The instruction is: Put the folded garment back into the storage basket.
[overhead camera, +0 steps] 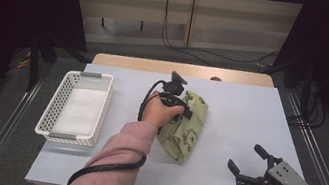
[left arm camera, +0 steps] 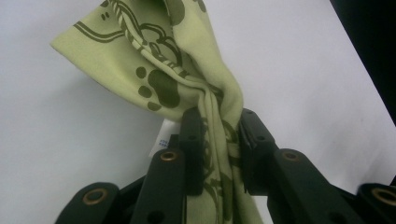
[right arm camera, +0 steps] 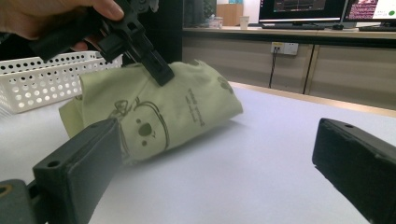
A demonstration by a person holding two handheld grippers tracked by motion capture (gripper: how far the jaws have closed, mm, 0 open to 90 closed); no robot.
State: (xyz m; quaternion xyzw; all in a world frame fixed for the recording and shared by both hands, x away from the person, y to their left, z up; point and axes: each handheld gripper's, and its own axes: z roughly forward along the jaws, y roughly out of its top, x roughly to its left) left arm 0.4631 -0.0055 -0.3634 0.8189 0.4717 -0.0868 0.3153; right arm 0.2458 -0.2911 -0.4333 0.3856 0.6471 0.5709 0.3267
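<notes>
Left gripper (overhead camera: 176, 105) clamped on a bunched fold of the green cloth bag (overhead camera: 186, 126), fabric pinched between its jaws and draping away from them onto the white table (overhead camera: 229, 118). Right gripper (overhead camera: 246, 161) well off to the bag's right, jaws spread wide, nothing between. White basket (overhead camera: 76, 105) sits left of the left gripper.

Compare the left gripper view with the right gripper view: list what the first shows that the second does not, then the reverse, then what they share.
Left gripper view alone: the left gripper close up, its black jaws pinching a bunched fold of the green cloth, a paw print on the fabric, and a small white label.

Right gripper view alone: the right gripper with jaws wide apart, the white basket, a koala-like print, a hand, and monitors behind.

Shared: the green cloth, the clamping left gripper, and the white table.
</notes>
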